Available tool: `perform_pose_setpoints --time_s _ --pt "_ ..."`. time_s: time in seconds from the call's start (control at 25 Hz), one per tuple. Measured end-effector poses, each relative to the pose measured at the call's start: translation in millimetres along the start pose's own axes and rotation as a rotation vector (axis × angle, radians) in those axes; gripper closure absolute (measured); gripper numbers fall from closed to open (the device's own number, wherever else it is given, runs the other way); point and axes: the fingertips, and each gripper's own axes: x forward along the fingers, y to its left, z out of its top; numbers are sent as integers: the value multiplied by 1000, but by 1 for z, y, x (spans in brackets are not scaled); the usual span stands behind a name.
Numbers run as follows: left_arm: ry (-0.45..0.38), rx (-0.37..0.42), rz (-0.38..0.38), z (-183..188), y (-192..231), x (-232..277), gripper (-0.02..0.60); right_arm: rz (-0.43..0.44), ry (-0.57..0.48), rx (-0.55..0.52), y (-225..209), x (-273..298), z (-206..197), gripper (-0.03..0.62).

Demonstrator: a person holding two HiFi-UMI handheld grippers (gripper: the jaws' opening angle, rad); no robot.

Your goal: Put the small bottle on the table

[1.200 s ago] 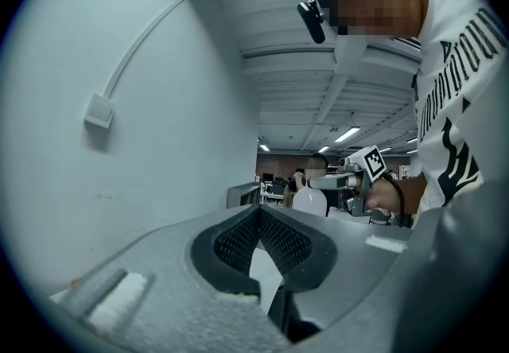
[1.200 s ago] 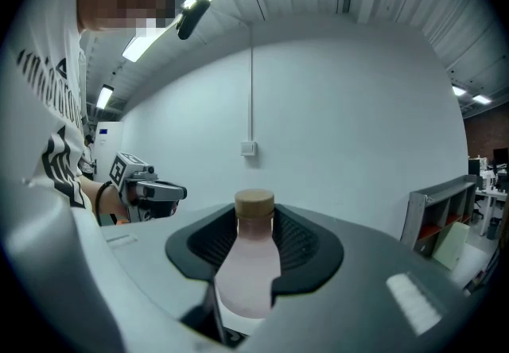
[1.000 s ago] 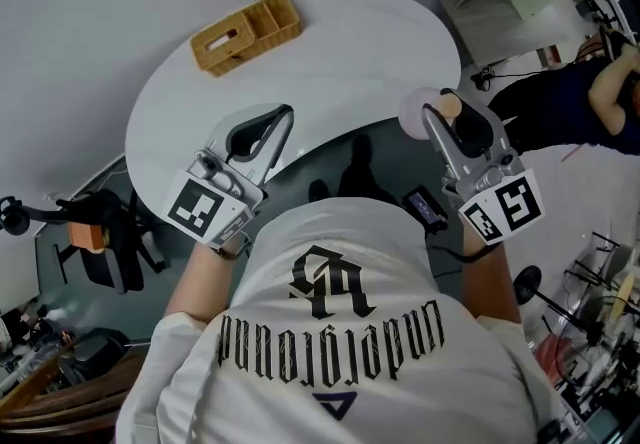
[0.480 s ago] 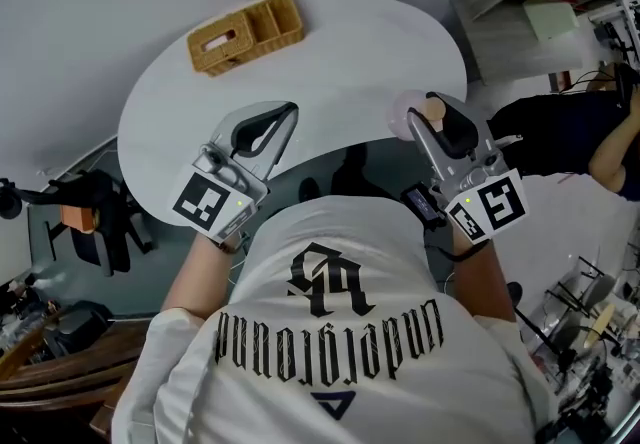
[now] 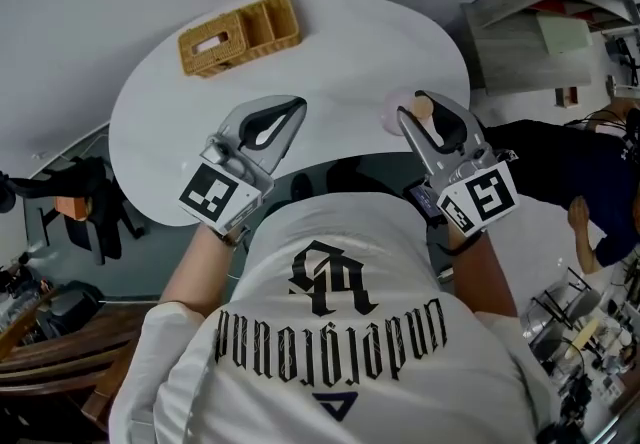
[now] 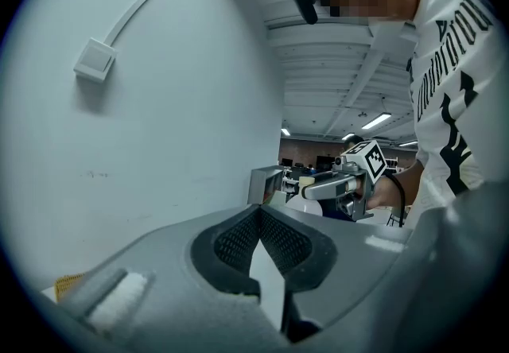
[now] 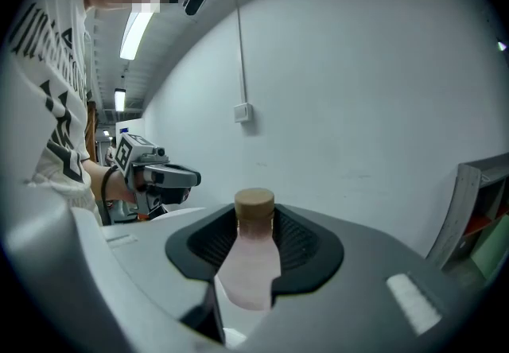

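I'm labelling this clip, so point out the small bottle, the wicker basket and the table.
small bottle [image 7: 248, 268]: right gripper view, pale body.
wicker basket [image 5: 245, 54]: head view, near side wall.
table [image 5: 340, 52]: head view, bare white top.

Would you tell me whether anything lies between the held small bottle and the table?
Nothing visible does: the small bottle sits in the right gripper over bare table; the wicker basket lies well aside.

Basket [image 5: 240, 34] lies far-left on the table [image 5: 370, 42], small bottle [image 5: 395, 114] by right edge.
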Motion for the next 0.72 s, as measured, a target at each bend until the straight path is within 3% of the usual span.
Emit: perform_pose_setpoints --time_s 0.72 --pt "114 -64 45 -65 41 71 574 92 169 30 -69 63 -91 456"
